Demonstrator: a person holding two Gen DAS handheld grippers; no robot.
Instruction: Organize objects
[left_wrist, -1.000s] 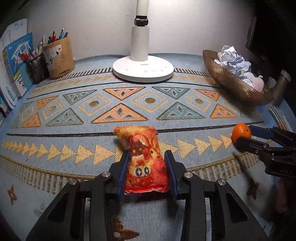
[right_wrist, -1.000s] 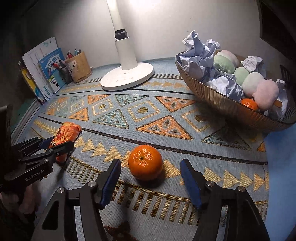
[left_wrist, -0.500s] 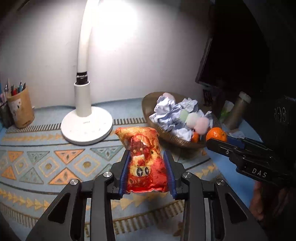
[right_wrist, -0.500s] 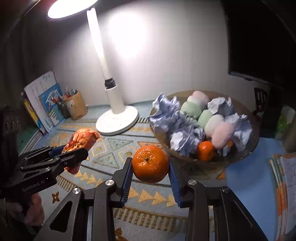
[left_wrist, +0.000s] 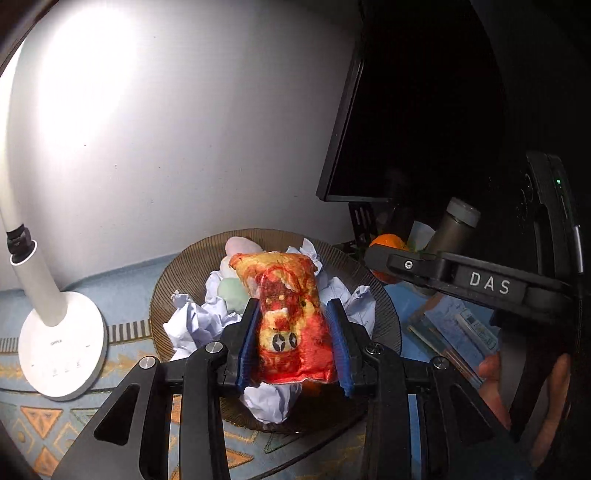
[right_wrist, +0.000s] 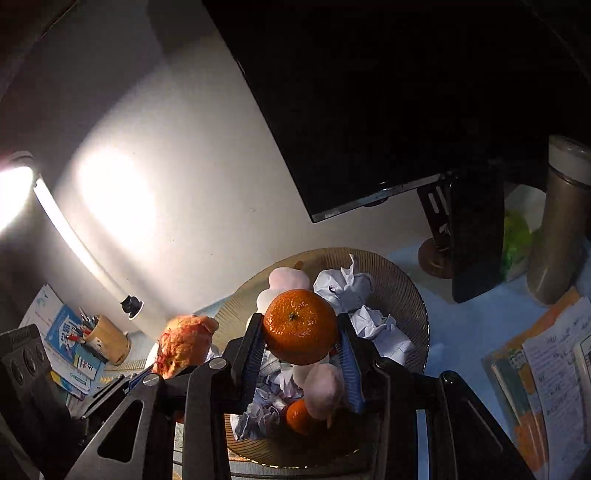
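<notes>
The left gripper (left_wrist: 293, 341) pinches a red snack bag (left_wrist: 290, 317) above the brown bowl (left_wrist: 173, 295). The right gripper (right_wrist: 301, 356) squeezes an orange (right_wrist: 300, 326) over the same bowl. Only the right view shows a second orange (right_wrist: 298, 416) inside the bowl.

The left tool (left_wrist: 293, 345) is matte black, with blue ribbed pads (left_wrist: 246, 345) and silver screw heads on its angular linkage arms. The right tool (right_wrist: 301, 360) matches it; in the left view its side bears white letters "DAS" and a small green light.
</notes>
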